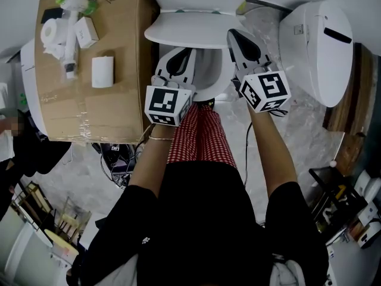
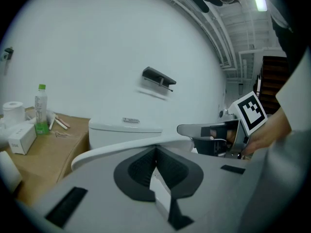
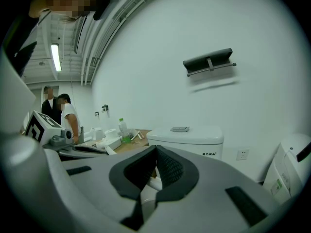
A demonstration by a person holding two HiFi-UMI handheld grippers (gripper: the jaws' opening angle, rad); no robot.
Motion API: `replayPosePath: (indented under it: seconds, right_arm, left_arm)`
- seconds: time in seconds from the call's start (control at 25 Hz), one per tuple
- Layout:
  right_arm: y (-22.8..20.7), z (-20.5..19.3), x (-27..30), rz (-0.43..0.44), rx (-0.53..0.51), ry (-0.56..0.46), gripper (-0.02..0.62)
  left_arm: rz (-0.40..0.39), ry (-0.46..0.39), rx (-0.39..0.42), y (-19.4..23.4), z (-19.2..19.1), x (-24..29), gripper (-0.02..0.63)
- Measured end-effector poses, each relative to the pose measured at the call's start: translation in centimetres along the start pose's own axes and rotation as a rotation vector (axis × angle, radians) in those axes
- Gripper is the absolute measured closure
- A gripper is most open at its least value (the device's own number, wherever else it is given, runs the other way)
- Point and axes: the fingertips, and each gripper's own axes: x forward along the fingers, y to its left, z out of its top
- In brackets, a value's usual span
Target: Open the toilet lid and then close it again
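We are holding the left gripper (image 2: 155, 149) with its jaws closed tip to tip on nothing; the right gripper (image 3: 155, 148) is showing the same, its dark pads meeting in a point; both are pointing level toward the white wall, side by side over the toilet, the right one sitting a little nearer the tank (image 3: 187, 137).

The toilet lid (image 1: 190, 28) is lying just ahead of both tips, in front of the tank; from the left gripper view its front rim is showing edge-on as a thin white curve running behind the closed jaws; we cannot tell whether either tip is touching it.

A black holder (image 3: 209, 62) is hanging on the wall above the tank; a cardboard box (image 1: 125, 46) is standing just left of the toilet, carrying a paper roll (image 1: 50, 33), a green-capped bottle (image 2: 41, 109) and small white cartons; a white unit (image 1: 315, 46) is standing to the right of the toilet; two people (image 3: 63, 115) are standing well back in the right gripper view.
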Motion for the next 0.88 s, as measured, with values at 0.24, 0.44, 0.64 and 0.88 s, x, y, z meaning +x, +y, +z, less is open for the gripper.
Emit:
replayPosePath:
  seconds: [0.24, 0.44, 0.64, 0.88]
  right_arm:
    - [0.1, -0.2, -0.6, -0.019, -0.009, -0.026, 0.577]
    - [0.5, -0.8, -0.9, -0.031, -0.01, -0.033, 0.577]
    - [0.8, -1.4, -1.3, -0.03, -0.01, -0.029, 0.575]
    - [1.2, -2.3, -2.0, -0.051, -0.008, -0.026, 0.577]
  left_arm:
    - [-0.009, -0.001, 0.01, -0.5, -0.4, -0.2, 0.601]
    - [-0.005, 0.002, 0.008, -0.5, -1.0, -0.7, 0.6]
    - [0.0, -0.007, -0.003, -0.8, -1.6, -1.1, 0.601]
    - [-0.021, 0.004, -0.002, -1.3, -2.6, -1.7, 0.6]
